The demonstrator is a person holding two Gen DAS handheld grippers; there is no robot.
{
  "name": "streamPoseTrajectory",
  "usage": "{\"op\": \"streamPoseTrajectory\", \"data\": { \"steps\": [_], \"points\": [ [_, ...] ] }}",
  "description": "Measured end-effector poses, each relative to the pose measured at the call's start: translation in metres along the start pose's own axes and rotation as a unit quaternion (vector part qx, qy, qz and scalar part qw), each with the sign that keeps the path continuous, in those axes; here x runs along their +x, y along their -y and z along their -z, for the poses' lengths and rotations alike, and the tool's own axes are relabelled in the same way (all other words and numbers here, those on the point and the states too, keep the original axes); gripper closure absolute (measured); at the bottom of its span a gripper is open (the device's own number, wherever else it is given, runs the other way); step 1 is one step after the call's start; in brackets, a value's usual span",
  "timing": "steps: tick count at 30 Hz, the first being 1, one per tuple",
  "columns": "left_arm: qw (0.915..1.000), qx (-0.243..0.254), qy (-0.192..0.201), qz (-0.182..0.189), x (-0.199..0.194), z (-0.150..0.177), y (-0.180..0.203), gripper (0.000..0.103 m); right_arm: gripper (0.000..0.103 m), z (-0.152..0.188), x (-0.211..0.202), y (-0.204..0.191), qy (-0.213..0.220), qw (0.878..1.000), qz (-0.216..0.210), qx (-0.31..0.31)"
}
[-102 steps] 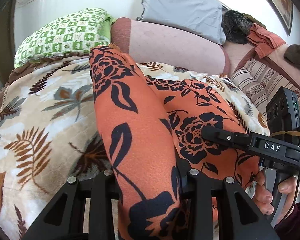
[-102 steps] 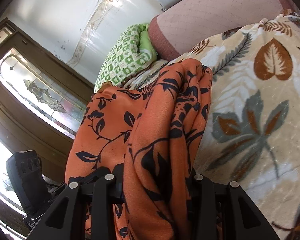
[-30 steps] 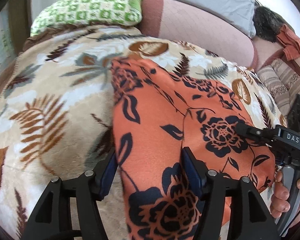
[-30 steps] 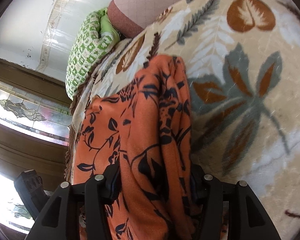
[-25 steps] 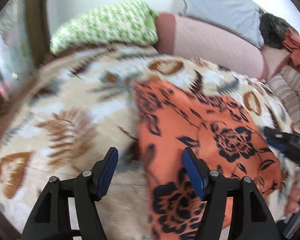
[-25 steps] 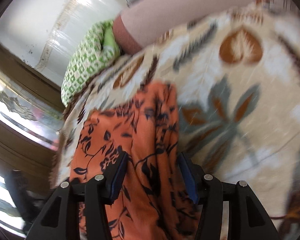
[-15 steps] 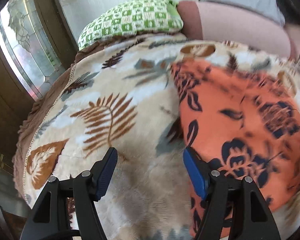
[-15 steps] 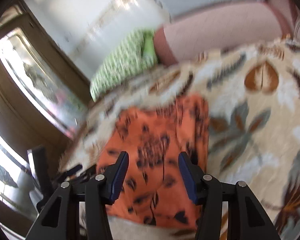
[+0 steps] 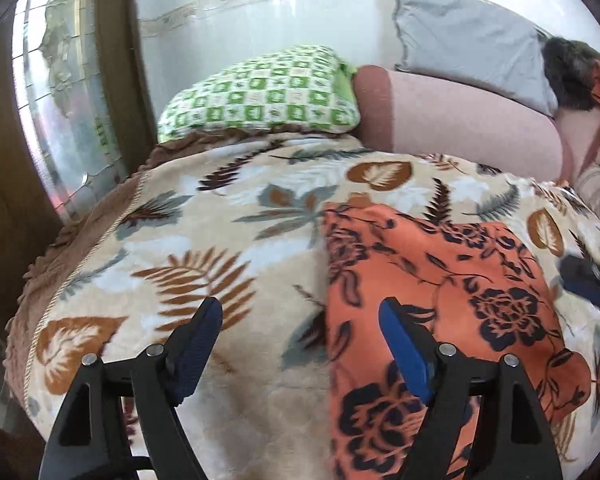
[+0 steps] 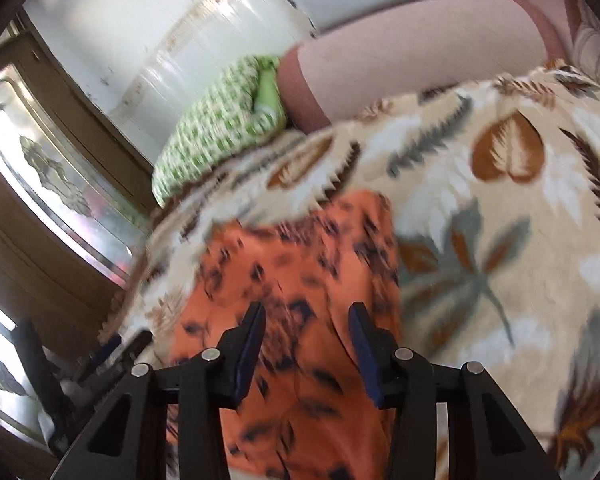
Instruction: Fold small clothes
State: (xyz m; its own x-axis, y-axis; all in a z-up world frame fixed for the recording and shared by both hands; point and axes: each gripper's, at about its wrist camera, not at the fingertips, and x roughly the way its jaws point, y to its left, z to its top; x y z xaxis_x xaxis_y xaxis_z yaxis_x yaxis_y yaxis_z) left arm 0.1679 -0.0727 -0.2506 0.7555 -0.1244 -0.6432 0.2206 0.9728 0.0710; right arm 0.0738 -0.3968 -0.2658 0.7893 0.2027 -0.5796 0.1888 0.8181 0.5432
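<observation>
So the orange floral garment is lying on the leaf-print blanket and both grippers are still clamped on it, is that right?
Not quite. The orange floral garment does lie on the leaf-print blanket, but both wrist views show the left gripper and right gripper open, holding nothing.

Garment (image 9: 440, 280) on blanket (image 9: 220, 240), pillows (image 9: 260, 96) behind

Both wrist views low over leaf-print blanket (image 9: 204, 240), facing green pillow (image 9: 260, 96) at upper frame, sharing orange garment (image 10: 300, 280).
</observation>
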Motion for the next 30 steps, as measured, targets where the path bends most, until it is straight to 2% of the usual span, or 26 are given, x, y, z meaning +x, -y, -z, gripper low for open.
{"op": "streamPoseTrajectory", "data": {
  "steps": [4,5,6,7,8,9,11,14,20,22,27,30],
  "points": [
    [0.9986,0.047,-0.022,-0.006,0.021,-0.003,0.024,0.022,0.056,-0.021,0.026,0.001,-0.015,0.999,-0.025,0.021],
    [0.9974,0.06,-0.039,-0.006,0.031,-0.003,0.031,0.022,0.056,-0.027,0.035,0.004,-0.025,0.998,-0.041,0.032],
    [0.9966,0.064,-0.051,-0.008,0.037,-0.002,0.032,0.021,0.054,-0.031,0.044,0.005,-0.031,0.997,-0.052,0.041],
    [0.9951,0.07,-0.07,-0.009,0.044,0.001,0.037,0.014,0.045,-0.036,0.056,0.007,-0.043,0.996,-0.061,0.051],
    [0.9929,0.076,-0.092,-0.005,0.055,0.005,0.042,0.011,0.041,-0.039,0.068,0.012,-0.061,0.994,-0.064,0.061],
    [0.9925,0.076,-0.095,-0.002,0.059,0.007,0.045,0.01,0.039,-0.04,0.088,0.019,-0.091,0.992,-0.05,0.074],
    [0.9928,0.08,-0.089,-0.006,0.058,0.007,0.048,0.007,0.039,-0.037,0.114,0.033,-0.12,0.988,-0.026,0.095],
    [0.9926,0.086,-0.086,-0.011,0.055,0.007,0.049,0.006,0.039,-0.042,0.108,0.032,-0.113,0.988,-0.039,0.098],
    [0.9948,0.044,-0.091,-0.009,0.033,0.006,0.04,0.006,0.039,-0.033,0.06,0.022,-0.05,0.994,-0.054,0.082],
    [0.9964,0.034,-0.075,-0.023,0.016,0.002,0.038,0.006,0.039,-0.026,0.036,0.016,-0.026,0.995,-0.057,0.074],
    [0.9987,0.015,-0.026,-0.041,-0.036,-0.007,0.033,0.006,0.039,-0.009,-0.017,-0.004,0.03,0.999,-0.019,0.035],
    [0.9992,0.01,0.001,-0.038,-0.069,-0.01,0.029,0.006,0.039,0.005,-0.043,-0.015,0.057,0.998,-0.005,0.013]
  ]
}}
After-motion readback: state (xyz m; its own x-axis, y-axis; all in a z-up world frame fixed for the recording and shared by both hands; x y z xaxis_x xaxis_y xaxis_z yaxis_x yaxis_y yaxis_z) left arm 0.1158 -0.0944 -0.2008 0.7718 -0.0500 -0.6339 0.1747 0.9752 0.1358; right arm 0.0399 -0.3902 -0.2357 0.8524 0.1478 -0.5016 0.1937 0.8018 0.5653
